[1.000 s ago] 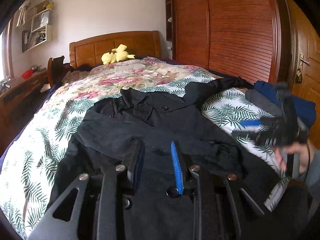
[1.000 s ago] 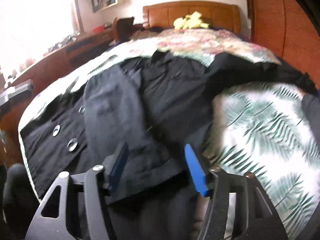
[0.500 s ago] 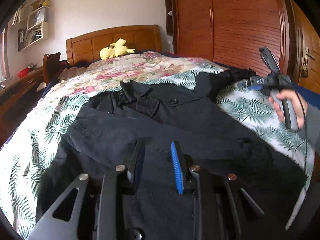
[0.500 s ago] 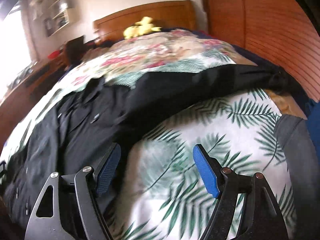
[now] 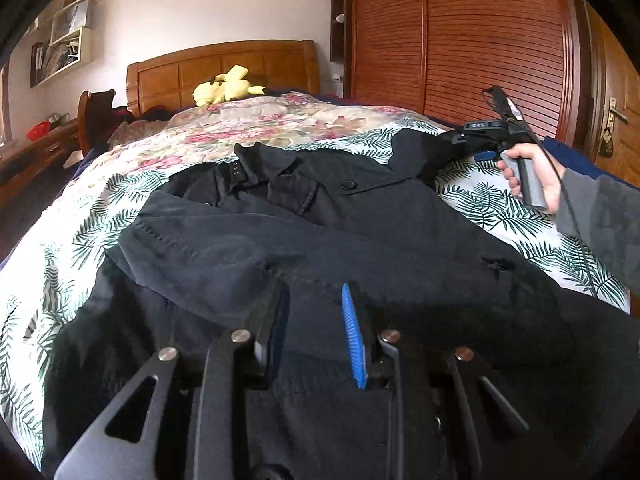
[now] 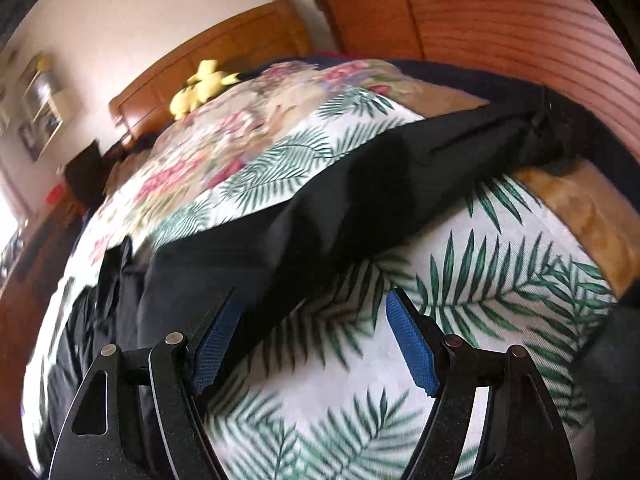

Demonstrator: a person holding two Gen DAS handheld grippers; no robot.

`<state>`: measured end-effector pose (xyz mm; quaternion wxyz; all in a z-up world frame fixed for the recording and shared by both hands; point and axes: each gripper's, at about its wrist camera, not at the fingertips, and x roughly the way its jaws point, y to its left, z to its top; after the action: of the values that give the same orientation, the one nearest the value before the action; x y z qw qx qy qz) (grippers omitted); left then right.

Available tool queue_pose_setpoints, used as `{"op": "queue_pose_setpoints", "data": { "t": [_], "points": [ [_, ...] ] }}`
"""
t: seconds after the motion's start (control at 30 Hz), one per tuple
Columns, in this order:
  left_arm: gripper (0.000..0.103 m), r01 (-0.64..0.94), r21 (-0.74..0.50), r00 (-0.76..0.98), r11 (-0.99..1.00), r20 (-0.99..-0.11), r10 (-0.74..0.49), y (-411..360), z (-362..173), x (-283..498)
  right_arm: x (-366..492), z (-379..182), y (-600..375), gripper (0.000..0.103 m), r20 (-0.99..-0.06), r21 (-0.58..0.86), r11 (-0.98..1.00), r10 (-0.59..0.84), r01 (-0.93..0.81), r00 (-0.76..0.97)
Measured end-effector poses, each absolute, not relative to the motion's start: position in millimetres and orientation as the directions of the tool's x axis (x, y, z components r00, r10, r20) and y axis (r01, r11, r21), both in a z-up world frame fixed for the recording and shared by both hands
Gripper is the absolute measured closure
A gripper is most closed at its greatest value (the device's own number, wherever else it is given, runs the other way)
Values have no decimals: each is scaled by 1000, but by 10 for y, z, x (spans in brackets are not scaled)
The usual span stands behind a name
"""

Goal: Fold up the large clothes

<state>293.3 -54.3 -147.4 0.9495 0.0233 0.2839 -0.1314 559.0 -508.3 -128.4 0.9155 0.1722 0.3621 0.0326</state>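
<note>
A large black coat (image 5: 360,232) lies spread on the bed, collar toward the headboard. One sleeve (image 5: 416,152) stretches out to the right. My left gripper (image 5: 314,304) hovers low over the coat's lower body. Its jaws stand a narrow gap apart, and no fabric shows pinched between them. In the right wrist view my right gripper (image 6: 312,312) is open and empty above the palm-leaf bedcover (image 6: 460,280), with the black sleeve (image 6: 380,188) just ahead and to its left. In the left wrist view a hand holds the right gripper (image 5: 476,148) by that sleeve's end.
A yellow plush toy (image 5: 224,88) rests against the wooden headboard (image 5: 224,64). A slatted wardrobe (image 5: 460,40) and a door (image 5: 616,116) stand along the right side. A desk (image 5: 36,148) and chair (image 5: 96,116) are on the left. Blue fabric (image 5: 560,148) lies at the bed's right edge.
My right gripper swung from over the coat's body to the right, over the outstretched sleeve, rolling and widening its jaws. My left gripper sank closer to the coat.
</note>
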Motion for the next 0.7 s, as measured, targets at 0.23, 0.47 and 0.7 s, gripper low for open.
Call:
{"op": "queue_pose_setpoints", "data": {
  "t": [0.23,0.47,0.7],
  "points": [
    [78,266,-32,795,964,-557,-238,-546,-1492,2944,5843,-1404,-5324,26,-660,437,885,197,158,725],
    [78,266,-40,787,963,-568,-241,-543,-1514,2964,5998,-1422,-5330,80,-667,425,886,169,184,726],
    [78,263,-36,793,964,-561,-237,-542,-1500,2949,5781,-865,-4913,97,-586,259,965,137,25,799]
  ]
}}
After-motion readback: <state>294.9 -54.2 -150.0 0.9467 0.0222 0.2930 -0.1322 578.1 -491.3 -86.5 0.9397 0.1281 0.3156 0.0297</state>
